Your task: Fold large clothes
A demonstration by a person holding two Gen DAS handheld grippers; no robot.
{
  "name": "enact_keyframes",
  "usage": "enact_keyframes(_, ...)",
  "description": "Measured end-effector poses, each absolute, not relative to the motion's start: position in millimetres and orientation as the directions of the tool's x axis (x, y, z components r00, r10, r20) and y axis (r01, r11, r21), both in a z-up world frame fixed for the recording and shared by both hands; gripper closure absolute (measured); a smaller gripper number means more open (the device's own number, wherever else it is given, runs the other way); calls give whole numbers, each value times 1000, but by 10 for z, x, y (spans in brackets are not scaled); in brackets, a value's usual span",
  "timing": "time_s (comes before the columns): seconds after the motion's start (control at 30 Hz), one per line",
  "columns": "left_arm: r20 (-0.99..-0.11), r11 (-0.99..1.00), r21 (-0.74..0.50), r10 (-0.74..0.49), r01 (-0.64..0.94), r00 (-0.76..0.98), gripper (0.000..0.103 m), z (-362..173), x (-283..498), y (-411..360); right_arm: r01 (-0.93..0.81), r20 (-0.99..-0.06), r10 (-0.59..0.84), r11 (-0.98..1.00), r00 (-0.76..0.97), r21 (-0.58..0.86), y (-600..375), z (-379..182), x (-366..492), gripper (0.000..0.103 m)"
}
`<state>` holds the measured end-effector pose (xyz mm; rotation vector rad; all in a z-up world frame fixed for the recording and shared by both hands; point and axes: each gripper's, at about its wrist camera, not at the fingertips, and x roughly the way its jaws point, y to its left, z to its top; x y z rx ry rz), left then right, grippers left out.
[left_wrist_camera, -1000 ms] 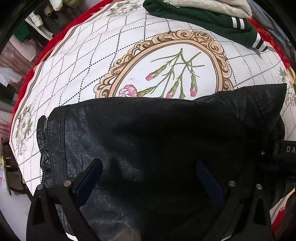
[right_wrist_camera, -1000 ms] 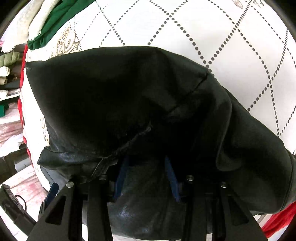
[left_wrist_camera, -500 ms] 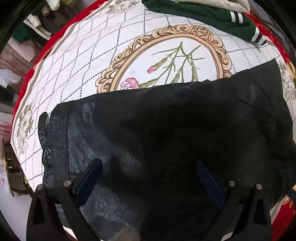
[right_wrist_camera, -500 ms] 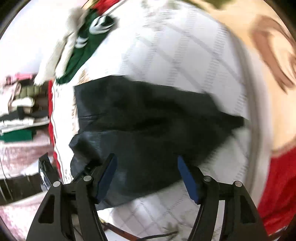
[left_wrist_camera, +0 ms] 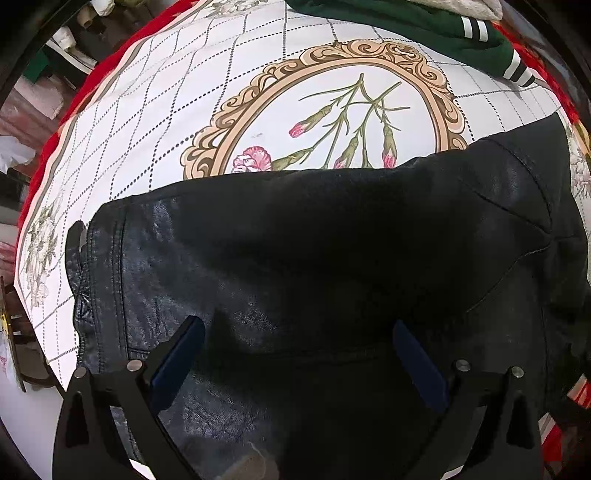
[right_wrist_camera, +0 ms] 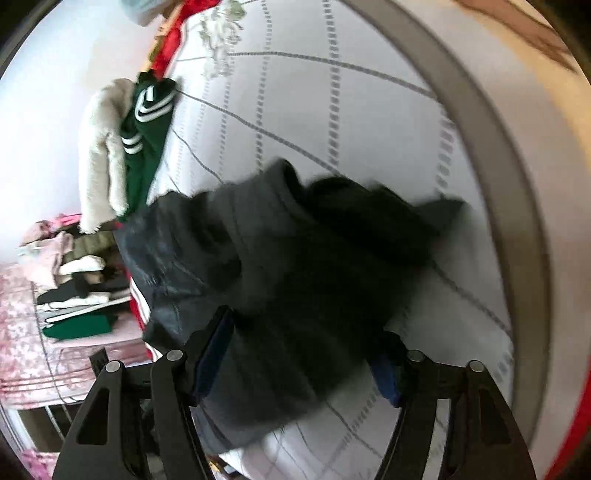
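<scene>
We judge the fold to be partly done. The black jacket [left_wrist_camera: 314,258] lies on the patterned bedspread [left_wrist_camera: 147,122], over the lower edge of its flower medallion. In the left wrist view it forms a broad, fairly flat slab with a straight far edge and a seamed hem at the left. The right end looks less tidy: in the right wrist view, which is blurred, the jacket bunches into rumpled lobes toward the far side. So we think at least 1 more fold, plus some smoothing of that end, is left. A green garment [left_wrist_camera: 424,26] with white stripes sits apart at the far side of the bed.

Our left claw [left_wrist_camera: 295,354] is spread wide and grips nothing; the jacket lies below its fingers, and we cannot tell whether they touch it. Our right claw [right_wrist_camera: 299,365] is likewise released, its 2 fingers wide apart with the jacket's near part between them, unpinched.
</scene>
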<state>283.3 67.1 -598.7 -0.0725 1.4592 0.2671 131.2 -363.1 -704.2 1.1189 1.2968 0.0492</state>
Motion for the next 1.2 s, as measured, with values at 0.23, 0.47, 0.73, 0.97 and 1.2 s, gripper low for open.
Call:
enact_keyframes(0.23,-994,971,57,77,-232,77,0,-6090,2893,850,506,-573,647,317,504,803,-3696,-7152,1504,26)
enact_keyframes(0.47,-996,975,42,58,-220,68,0,-6161,3011,990,422,-327,734,61,595,904,-3712,-7464,1681,27)
enact_keyframes(0.73,-993,979,69,86,-191,84,0,-6195,3168,953,456,-523,662,293,537,840,-3445,-7133,2082,77)
enact_keyframes(0.97,-992,992,31,46,-124,122,0,-6224,3532,639,352,-509,608,368,610,861,-3338,-6240,2197,80)
enact_keyframes(1.2,-982,989,-123,-109,-87,156,0,-6354,4003,350,246,-554,566,530,610,812,-3252,-5623,2477,80)
